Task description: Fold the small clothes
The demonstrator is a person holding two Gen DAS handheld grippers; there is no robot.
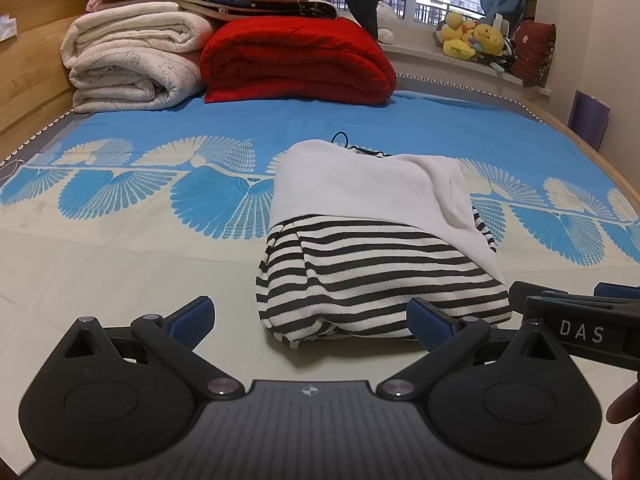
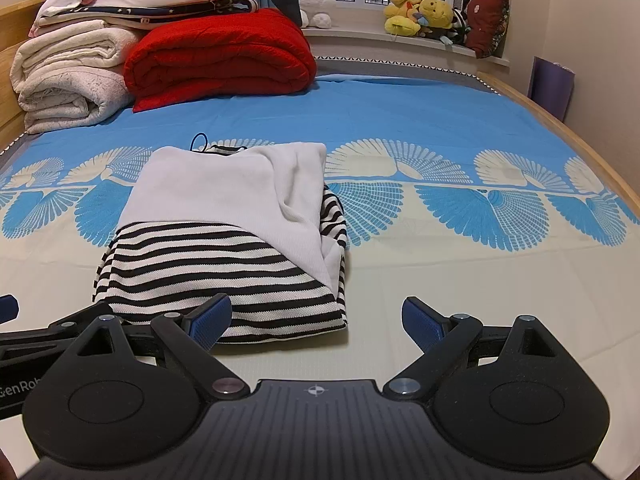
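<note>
A small black-and-white striped garment [image 1: 372, 276] with a white part [image 1: 368, 188] lies folded in a compact bundle on the bed; it also shows in the right wrist view [image 2: 224, 272]. My left gripper [image 1: 310, 322] is open and empty, just in front of the bundle's near edge. My right gripper [image 2: 316, 320] is open and empty, at the bundle's near right corner. The right gripper [image 1: 576, 312] shows at the right edge of the left wrist view, and the left gripper [image 2: 24, 328] at the left edge of the right wrist view.
The bed sheet [image 1: 120, 248] is blue and cream with a fan pattern. Folded white blankets [image 1: 132, 64] and a red quilt [image 1: 296, 60] are stacked at the head. Plush toys [image 2: 424, 12] sit on the window sill. A wooden bed frame [image 2: 560, 128] runs along the right.
</note>
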